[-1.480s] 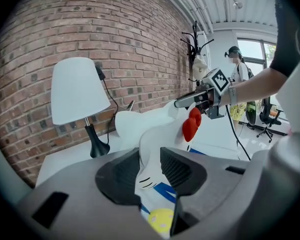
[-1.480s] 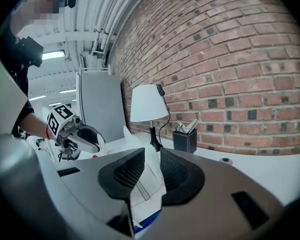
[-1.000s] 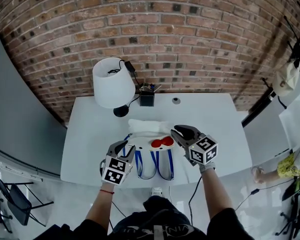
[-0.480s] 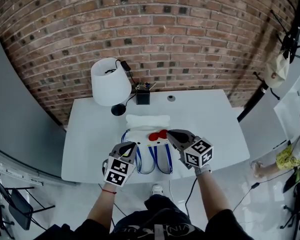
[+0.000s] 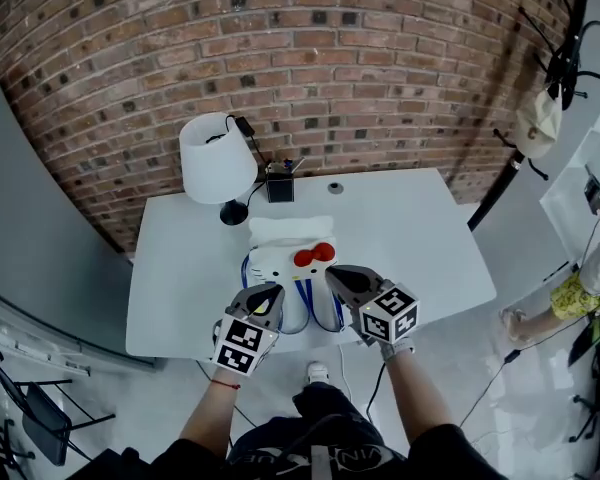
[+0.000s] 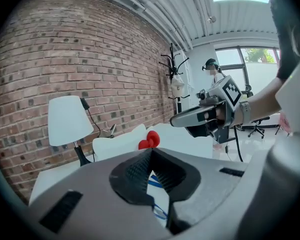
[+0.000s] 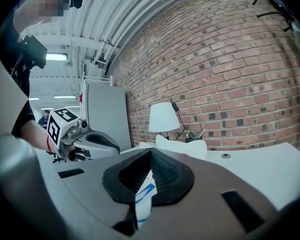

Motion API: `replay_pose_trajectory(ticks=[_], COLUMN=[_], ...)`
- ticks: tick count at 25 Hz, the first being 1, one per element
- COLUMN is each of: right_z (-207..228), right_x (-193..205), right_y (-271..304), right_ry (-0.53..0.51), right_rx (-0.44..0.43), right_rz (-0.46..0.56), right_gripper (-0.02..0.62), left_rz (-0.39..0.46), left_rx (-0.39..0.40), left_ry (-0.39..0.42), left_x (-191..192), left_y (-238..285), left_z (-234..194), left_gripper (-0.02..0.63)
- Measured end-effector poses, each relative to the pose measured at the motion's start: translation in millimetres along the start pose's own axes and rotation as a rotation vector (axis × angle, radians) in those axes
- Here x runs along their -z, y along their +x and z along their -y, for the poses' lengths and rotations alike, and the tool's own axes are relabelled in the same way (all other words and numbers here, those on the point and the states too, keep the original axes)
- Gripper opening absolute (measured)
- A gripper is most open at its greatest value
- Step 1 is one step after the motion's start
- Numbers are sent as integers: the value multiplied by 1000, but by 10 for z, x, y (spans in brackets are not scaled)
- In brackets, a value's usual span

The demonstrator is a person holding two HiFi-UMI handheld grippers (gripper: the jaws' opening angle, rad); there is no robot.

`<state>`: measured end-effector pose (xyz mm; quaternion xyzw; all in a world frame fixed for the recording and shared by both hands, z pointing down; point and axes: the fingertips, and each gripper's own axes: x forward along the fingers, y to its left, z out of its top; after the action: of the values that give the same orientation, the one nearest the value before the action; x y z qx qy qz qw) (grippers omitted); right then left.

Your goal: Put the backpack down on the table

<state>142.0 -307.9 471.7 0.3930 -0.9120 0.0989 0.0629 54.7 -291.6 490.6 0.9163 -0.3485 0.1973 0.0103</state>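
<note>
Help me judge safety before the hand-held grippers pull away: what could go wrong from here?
1. The blue shoulder straps lie looped at the near edge of the white table, right under the left hand-held gripper and the right hand-held gripper, both shut. A jaw might snag a loop and drag the white soft backpack with the red bow off.
2. The backpack's far end sits close to the white-shaded table lamp; a shove could tip it.
</note>
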Motion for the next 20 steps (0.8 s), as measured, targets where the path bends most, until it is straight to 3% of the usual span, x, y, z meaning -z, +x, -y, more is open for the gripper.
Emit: replay_pose_trajectory(ticks=[3,12,20], right_z=[-158,-786,-1278], right_x=[70,213,371], right_y=[-91,-393,-659], right_ry=[8,42,68], right_rx=[2,32,48], right_rz=[2,24,25], right_gripper=[-2,-2,-2], left_rz=[5,82,83], left_rx=[27,36,31], left_ry=[-8,-142,-178], left_x=[58,165,392], left_y=[-100,-569,-946], left_z=[144,438,676], left_gripper=[5,5,5])
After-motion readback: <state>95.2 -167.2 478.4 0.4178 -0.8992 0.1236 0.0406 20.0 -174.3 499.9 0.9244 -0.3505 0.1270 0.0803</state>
